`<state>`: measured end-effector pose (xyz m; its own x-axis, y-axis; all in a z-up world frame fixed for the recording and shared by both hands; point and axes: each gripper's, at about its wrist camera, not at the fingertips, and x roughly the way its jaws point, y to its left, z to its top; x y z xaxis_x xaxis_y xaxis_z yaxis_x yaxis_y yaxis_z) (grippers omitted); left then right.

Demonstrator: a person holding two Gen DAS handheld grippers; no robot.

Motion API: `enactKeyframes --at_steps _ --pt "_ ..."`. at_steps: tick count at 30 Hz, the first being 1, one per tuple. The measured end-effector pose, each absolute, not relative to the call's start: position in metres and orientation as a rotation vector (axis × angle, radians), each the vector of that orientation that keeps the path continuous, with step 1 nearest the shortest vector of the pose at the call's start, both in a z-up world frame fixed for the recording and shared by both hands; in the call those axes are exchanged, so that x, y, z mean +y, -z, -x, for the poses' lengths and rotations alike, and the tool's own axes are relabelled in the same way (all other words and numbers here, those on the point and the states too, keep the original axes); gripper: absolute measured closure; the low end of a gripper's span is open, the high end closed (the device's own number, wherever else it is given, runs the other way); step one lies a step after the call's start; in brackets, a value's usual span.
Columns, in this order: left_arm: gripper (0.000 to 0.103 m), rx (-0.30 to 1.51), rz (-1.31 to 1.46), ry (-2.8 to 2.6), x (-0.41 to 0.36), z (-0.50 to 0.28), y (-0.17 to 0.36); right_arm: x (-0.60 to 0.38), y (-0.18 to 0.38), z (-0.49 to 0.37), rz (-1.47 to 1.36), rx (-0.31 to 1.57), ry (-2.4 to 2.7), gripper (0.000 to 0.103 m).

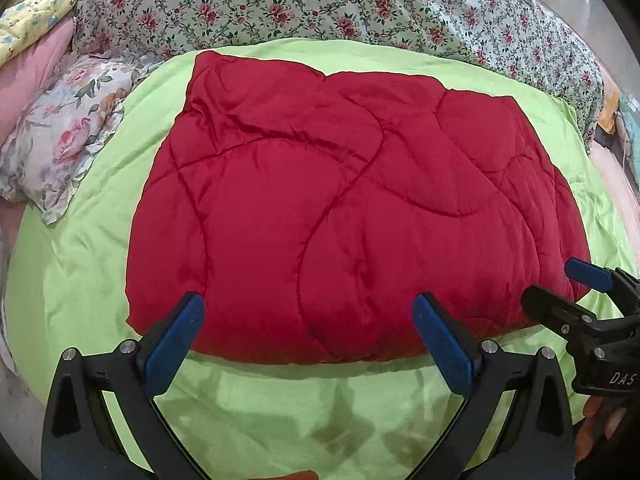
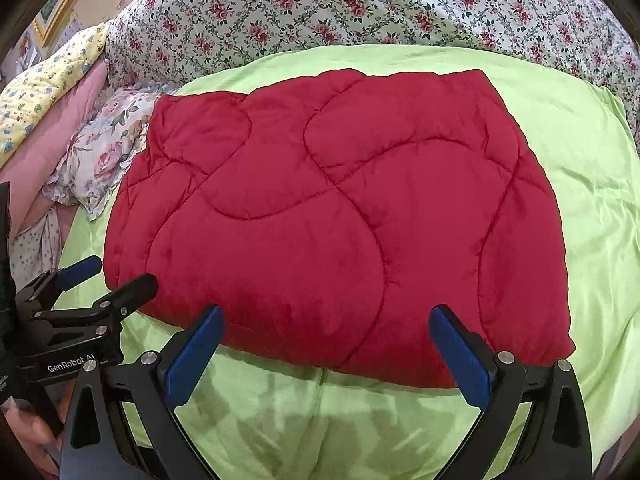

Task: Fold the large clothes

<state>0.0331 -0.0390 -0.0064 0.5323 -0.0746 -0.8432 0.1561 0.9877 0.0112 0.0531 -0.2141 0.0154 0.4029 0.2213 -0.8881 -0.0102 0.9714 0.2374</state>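
red quilted padding fills the middle of both views: the folded red comforter lies flat on a lime green sheet, its near edge just ahead of our tools. we hold the left gripper with its blue pads wide apart and nothing between them, its tips hanging over the comforter's near edge. our right gripper stands the same way, jaws spread and empty, at the same edge. in the left wrist view it shows at the comforter's right corner. behind the comforter a rose-print bedspread is heaped across the far side. to the left a floral pillow lies just beside the comforter's corner, with a pink cloth and a yellow patterned cloth beyond it. nothing lies between the grippers and the comforter.
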Motion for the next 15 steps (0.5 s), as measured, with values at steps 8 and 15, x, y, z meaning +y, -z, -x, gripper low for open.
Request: enactKeyframes --at_steps 8,15 --pt "0.000 0.999 -0.086 0.139 -0.0380 -0.0369 0.0058 -0.2147 -0.0176 -0.0583 -0.202 1.151 -0.143 0.001" --pt "0.000 0.996 -0.088 0.135 -0.0379 -0.0391 0.0051 -0.2190 -0.0169 -0.0596 -0.209 1.153 -0.132 0.001"
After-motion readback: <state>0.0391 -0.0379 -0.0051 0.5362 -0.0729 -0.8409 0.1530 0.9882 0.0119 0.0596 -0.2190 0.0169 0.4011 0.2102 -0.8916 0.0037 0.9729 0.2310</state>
